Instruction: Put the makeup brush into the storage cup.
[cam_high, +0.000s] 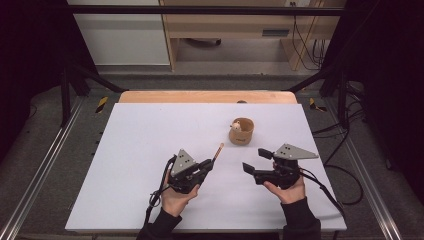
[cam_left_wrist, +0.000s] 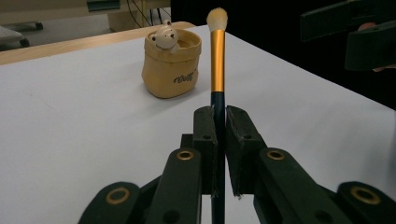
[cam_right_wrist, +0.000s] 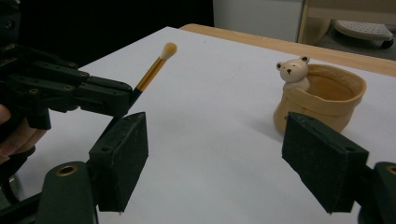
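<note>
Pot (cam_high: 241, 132) of tan ceramic stands on the white table (cam_high: 140, 145), with a small bear figure (cam_left_wrist: 165, 36) peeking over its rim. Left gripper (cam_high: 207, 164) is clamped on the dark handle of a makeup brush (cam_left_wrist: 217, 60), whose long axis runs along the jaws, pale tip aimed away toward the pot. Right gripper (cam_high: 256, 160) is wide apart with nothing between its jaws.

A slim makeup brush (cam_left_wrist: 217, 56) with a dark blue handle, gold metal ferrule and pale, fluffy rounded tip is clamped by its handle between the closed jaws of the left hand-held gripper (cam_left_wrist: 219, 140). The brush is held above the white table (cam_high: 150, 135), its bristle end pointing away from the person, tilted slightly upward.
</note>
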